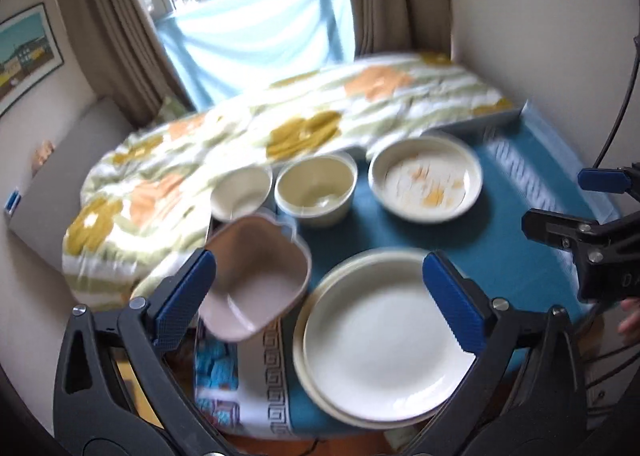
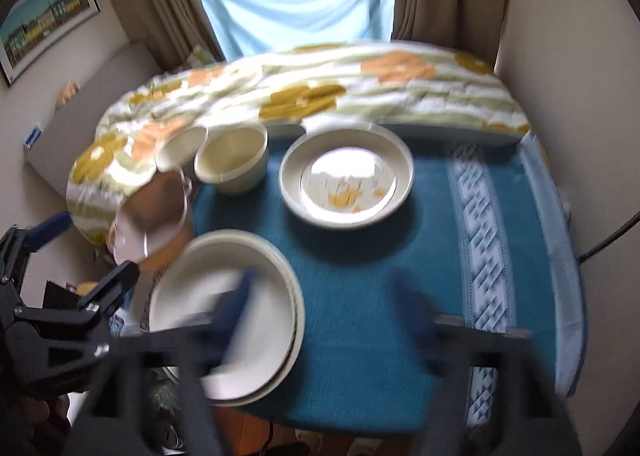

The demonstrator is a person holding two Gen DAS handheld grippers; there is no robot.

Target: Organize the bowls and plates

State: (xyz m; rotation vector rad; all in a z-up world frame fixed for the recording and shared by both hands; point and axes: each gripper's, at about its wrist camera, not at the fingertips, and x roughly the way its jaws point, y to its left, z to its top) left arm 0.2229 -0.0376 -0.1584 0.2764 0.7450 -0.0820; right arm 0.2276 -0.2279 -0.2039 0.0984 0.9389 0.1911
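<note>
Two white plates [image 1: 380,340] [image 2: 228,320] lie stacked at the near left of the teal tablecloth [image 1: 500,256] [image 2: 360,256]. My left gripper [image 1: 318,258] [image 2: 98,248] hangs open above them, nothing between its blue pads [image 1: 452,304]. A pink square bowl [image 1: 256,276] [image 2: 152,219] sits tilted at the table's left edge, beyond the left finger. Behind stand two cream round bowls [image 1: 240,191] [image 1: 316,187] [image 2: 232,161] and a deep plate with yellow residue [image 1: 426,179] [image 2: 346,175]. My right gripper [image 2: 324,284] [image 1: 556,197] is blurred, open and holds nothing, above the cloth right of the stack.
A floral quilt [image 1: 280,127] [image 2: 320,95] covers the back and left of the table, touching the far bowls. A wall [image 1: 520,35] stands close on the right, with a cable [image 2: 608,240]. Curtains and a window are behind. The cloth's patterned stripe [image 2: 484,223] lies bare.
</note>
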